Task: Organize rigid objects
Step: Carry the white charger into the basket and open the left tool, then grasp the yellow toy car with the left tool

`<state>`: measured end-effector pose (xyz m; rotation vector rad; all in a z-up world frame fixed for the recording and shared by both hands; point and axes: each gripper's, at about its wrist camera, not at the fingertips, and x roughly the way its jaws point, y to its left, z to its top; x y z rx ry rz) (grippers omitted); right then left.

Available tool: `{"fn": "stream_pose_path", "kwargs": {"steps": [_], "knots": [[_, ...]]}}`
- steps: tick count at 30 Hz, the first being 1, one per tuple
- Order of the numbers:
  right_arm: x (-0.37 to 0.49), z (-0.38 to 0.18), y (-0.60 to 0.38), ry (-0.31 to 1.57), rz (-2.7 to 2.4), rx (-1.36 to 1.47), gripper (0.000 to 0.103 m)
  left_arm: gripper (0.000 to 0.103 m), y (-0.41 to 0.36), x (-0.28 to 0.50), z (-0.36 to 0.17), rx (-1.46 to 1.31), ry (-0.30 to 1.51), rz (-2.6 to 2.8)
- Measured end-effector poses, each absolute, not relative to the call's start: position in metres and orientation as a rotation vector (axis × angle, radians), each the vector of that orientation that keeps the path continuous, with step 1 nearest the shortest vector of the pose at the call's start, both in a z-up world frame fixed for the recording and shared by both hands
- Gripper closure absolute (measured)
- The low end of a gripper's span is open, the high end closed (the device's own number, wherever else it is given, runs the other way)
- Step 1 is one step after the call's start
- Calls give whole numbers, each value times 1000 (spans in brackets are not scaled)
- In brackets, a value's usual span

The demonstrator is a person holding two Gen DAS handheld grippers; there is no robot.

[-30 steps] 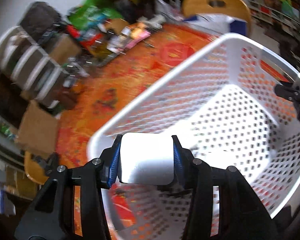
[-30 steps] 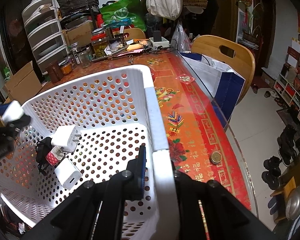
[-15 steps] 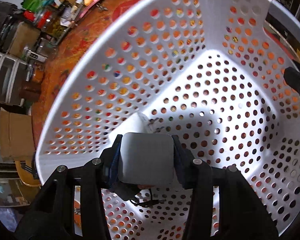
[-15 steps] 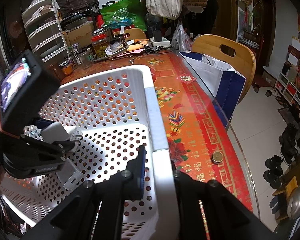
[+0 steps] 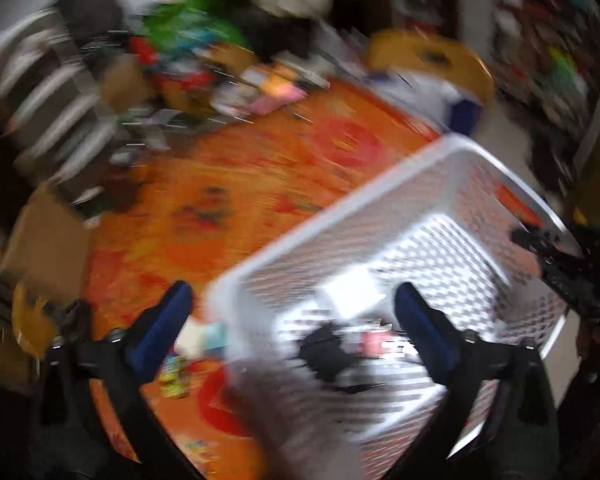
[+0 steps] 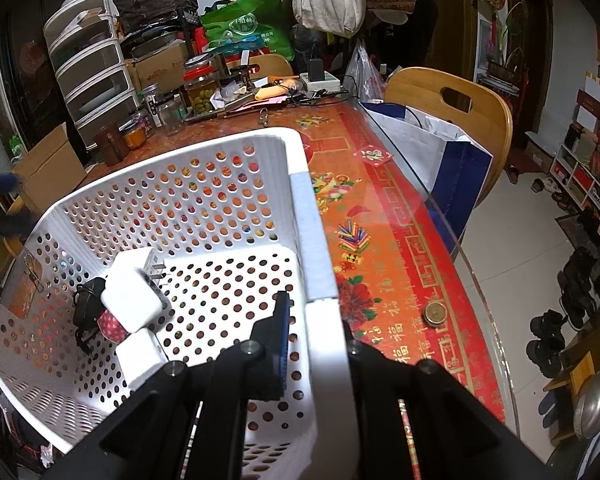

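Observation:
A white perforated basket [image 6: 236,184] stands on the red and orange table; it also shows, blurred, in the left wrist view [image 5: 380,204]. Inside lie white chargers [image 6: 132,296], a black plug [image 6: 86,304] and a small red patterned object [image 6: 110,326]. My right gripper [image 6: 314,316] is shut on the basket's near wall, one finger inside and one outside. My left gripper [image 5: 292,308] is open and empty, above the basket's left corner. The left wrist view is heavily motion-blurred.
A coin [image 6: 435,313] lies on the table right of the basket. Jars, boxes and clutter [image 6: 196,88] crowd the far end. A wooden chair [image 6: 452,108] with a white and blue bag [image 6: 440,148] stands at the right. Small colourful items [image 5: 174,372] lie left of the basket.
My left gripper has let go of the white charger into the basket, opened, and pulled back up and out. The right gripper has kept its hold on the basket wall.

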<state>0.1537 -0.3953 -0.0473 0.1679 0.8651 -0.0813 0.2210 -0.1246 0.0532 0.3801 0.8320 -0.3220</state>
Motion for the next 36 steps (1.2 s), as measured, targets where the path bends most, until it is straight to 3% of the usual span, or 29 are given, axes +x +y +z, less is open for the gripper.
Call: {"fn": "stream_pose_path", "kwargs": {"steps": [5, 9, 17, 19, 20, 21, 25, 26, 36], "knots": [[153, -47, -395, 865, -81, 168, 92, 0, -1, 232, 33, 231, 852, -106], [155, -46, -395, 864, -77, 162, 92, 0, 78, 254, -36, 170, 989, 67], [155, -46, -398, 872, -87, 169, 92, 5, 103, 274, -97, 27, 1074, -62], [155, -46, -398, 872, -87, 172, 92, 22, 97, 280, -104, 32, 1086, -76], [155, -46, -398, 873, -89, 169, 92, 46, 89, 282, -110, 34, 1098, -72], [155, -46, -398, 874, -91, 168, 92, 56, 88, 283, -115, 30, 1109, -73], [155, -46, -398, 879, -98, 160, 92, 63, 78, 291, -127, 4, 1106, -75], [155, -46, -398, 880, -99, 159, 92, 73, 75, 290, -127, 6, 1099, -81], [155, -45, -397, 878, -99, 154, 92, 74, 67, 252, -68, 125, 821, 130]]}}
